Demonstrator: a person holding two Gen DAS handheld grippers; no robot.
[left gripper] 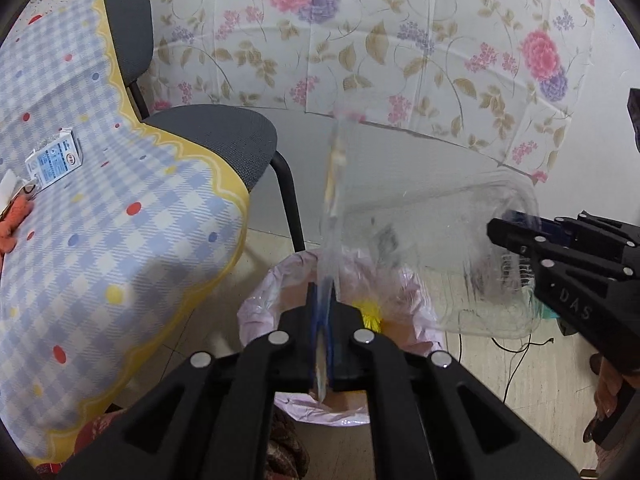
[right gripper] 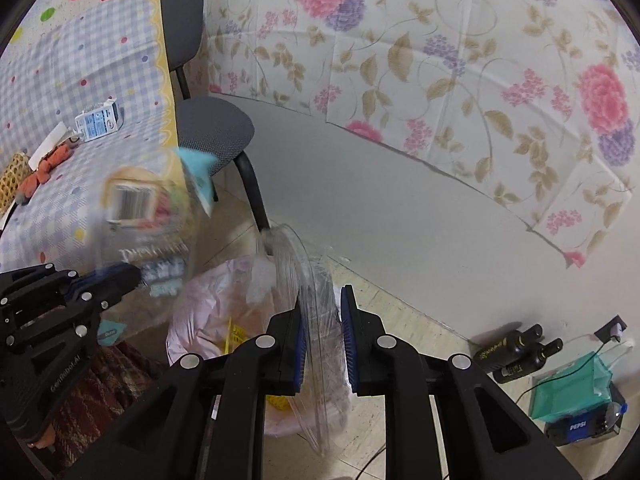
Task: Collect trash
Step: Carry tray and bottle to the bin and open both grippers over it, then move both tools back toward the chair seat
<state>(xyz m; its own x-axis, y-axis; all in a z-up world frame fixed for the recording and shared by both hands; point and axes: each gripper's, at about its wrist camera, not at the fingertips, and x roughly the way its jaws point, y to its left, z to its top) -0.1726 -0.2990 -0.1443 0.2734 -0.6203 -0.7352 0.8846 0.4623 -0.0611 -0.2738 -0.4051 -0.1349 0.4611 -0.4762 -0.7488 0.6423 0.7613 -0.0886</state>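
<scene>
Two hand-held grippers are engaged on a single item, a clear plastic clamshell container (left gripper: pixel 460 256), held in the air above a waste bin lined with a pink bag (left gripper: pixel 416 320). Left gripper (left gripper: pixel 322 344): its blue-padded jaws stand nearly together, with one thin transparent flap of the container pinched edge-on between them; the flap rises upright from the jaws. Right gripper (right gripper: pixel 323 336): a curved clear wall of the same container passes between its jaws and lies against the left pad; a narrow gap shows at the right pad, so whether the pads press on it cannot be told. From the left wrist view the right gripper (left gripper: pixel 508 224) enters from the right and meets the container's far rim. A printed barcode label (right gripper: pixel 132 202) and blurred lettering are visible on the container through the right wrist view. Yellow scraps (left gripper: pixel 370 312) lie inside the bin. Beside the bin stands a table under a blue checked cloth (left gripper: pixel 100 220) carrying a small milk carton (left gripper: pixel 54 160) and orange peel (right gripper: pixel 44 168). A grey chair (left gripper: pixel 216 136) stands between table and floral wall covering (left gripper: pixel 400 40). Dark bottles (right gripper: pixel 516 350) and a teal bag (right gripper: pixel 572 388) sit on the floor at the wall.
</scene>
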